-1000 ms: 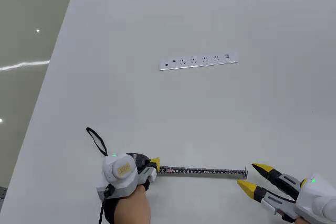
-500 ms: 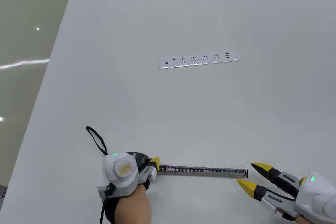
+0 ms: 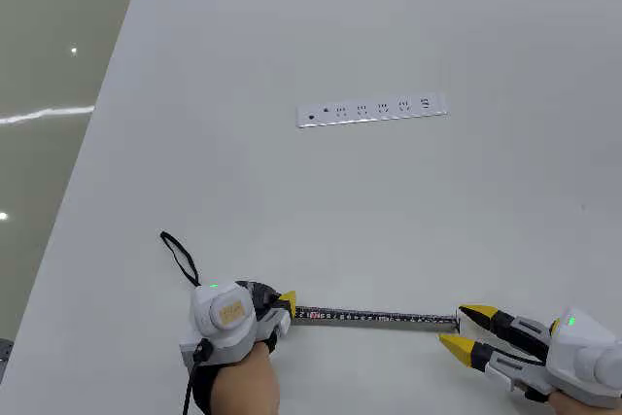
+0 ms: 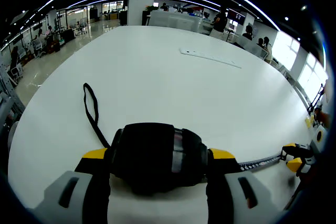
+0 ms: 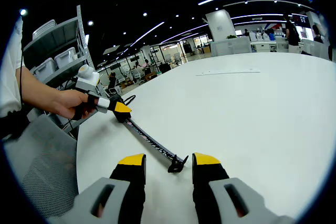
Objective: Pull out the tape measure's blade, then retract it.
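My left gripper (image 3: 277, 308) is shut on the black tape measure case (image 4: 157, 153), which rests on the white table (image 3: 389, 221) near its front edge. The case's black strap (image 3: 178, 258) trails off to the left. The blade (image 3: 374, 317) lies flat on the table, pulled out to the right. Its end hook (image 5: 177, 163) sits just ahead of the gap in my right gripper (image 5: 169, 160), whose yellow-tipped fingers (image 3: 476, 313) stand open and apart from it. In the right gripper view, the left gripper (image 5: 116, 107) holds the blade's far end (image 5: 149, 140).
A white power strip (image 3: 372, 110) lies mid-table, well beyond the tape. The table's left edge (image 3: 92, 148) drops to a shiny floor. Shelves with bins (image 5: 55, 51) and a grey chair (image 5: 47, 166) stand off the table's side.
My right gripper has edged a little left, bringing its tips up beside the blade's hook. The left gripper and tape case have stayed put.
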A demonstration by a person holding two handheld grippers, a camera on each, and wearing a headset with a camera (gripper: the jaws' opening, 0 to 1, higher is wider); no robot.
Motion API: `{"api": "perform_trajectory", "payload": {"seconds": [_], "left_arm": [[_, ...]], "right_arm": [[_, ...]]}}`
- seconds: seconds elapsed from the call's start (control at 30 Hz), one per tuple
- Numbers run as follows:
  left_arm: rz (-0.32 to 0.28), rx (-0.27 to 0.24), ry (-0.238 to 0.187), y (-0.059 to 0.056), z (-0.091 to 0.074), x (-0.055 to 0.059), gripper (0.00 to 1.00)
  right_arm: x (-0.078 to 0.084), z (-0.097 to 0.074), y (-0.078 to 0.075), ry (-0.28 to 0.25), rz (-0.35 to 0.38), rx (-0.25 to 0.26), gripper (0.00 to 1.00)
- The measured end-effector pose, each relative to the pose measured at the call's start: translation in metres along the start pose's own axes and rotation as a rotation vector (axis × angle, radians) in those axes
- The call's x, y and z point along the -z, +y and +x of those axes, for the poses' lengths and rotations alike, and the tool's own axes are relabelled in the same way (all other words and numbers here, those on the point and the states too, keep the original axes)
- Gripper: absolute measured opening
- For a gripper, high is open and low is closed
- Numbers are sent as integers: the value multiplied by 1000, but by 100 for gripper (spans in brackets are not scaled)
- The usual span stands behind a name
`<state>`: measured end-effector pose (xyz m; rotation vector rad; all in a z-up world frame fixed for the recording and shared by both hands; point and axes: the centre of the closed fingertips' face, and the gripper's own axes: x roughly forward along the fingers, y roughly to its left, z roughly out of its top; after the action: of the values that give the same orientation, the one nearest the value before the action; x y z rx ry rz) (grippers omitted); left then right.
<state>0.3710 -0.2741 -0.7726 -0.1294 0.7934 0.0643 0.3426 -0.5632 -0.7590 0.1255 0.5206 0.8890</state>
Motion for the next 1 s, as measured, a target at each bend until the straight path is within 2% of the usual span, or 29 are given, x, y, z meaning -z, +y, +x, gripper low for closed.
{"api": "perform_trajectory", "payload": {"seconds": [0.53,1.0], "left_arm": [[11,1,3,0,1,1,73],[23,-2,3,0,2,2,74]], "right_arm": [[5,8,1,32,35,-72,31],[8,8,-3,46,69,-121,21]]}}
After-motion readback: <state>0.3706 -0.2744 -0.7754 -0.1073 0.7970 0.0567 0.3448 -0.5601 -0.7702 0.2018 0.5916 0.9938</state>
